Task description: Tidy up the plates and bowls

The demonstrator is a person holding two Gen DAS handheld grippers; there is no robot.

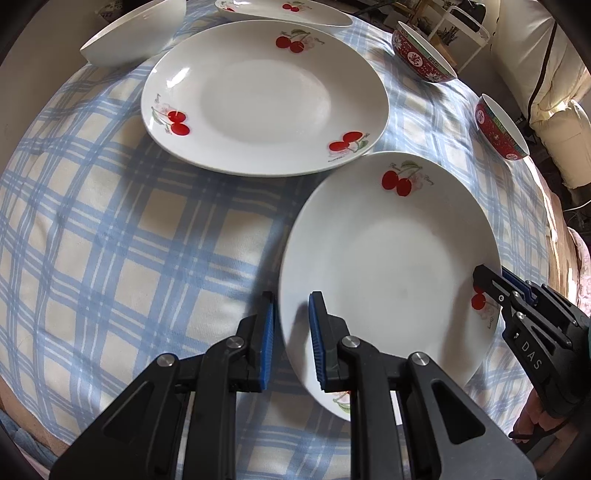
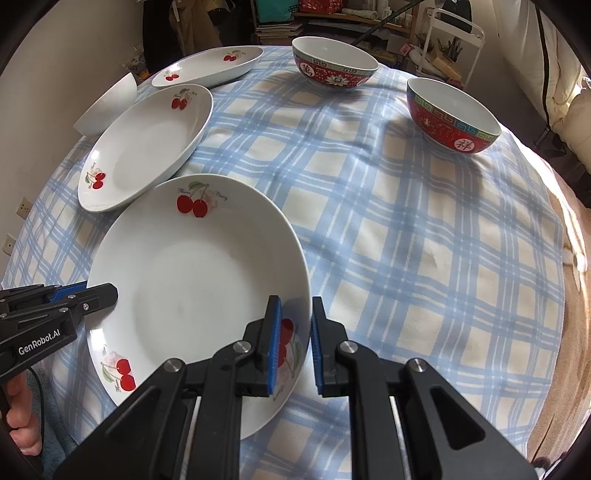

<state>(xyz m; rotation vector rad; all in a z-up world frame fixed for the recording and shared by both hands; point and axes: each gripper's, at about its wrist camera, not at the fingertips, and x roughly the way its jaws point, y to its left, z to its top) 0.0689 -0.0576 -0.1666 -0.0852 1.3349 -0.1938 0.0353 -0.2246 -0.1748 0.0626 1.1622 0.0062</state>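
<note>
A white cherry-print plate (image 1: 388, 266) (image 2: 192, 280) is nearest, on the checked cloth. My left gripper (image 1: 291, 339) straddles its left rim, jaws partly open with a gap to the rim; it also shows in the right wrist view (image 2: 99, 293). My right gripper (image 2: 297, 345) straddles the plate's right rim, jaws partly open; it shows in the left wrist view (image 1: 491, 278). A second cherry plate (image 1: 264, 98) (image 2: 147, 147) lies behind, a third (image 1: 284, 13) (image 2: 210, 66) farther back. Two red patterned bowls (image 1: 423, 55) (image 1: 500, 127) (image 2: 334, 64) (image 2: 452, 116) stand right. A white bowl (image 1: 136, 33) (image 2: 107, 103) sits far left.
The round table carries a blue and cream checked cloth (image 1: 129, 258) (image 2: 406, 240). A white wire rack (image 2: 454, 40) and cluttered shelves stand behind the table. A cream cushion (image 1: 554, 110) lies to the right. A wall with sockets (image 2: 24, 208) is at the left.
</note>
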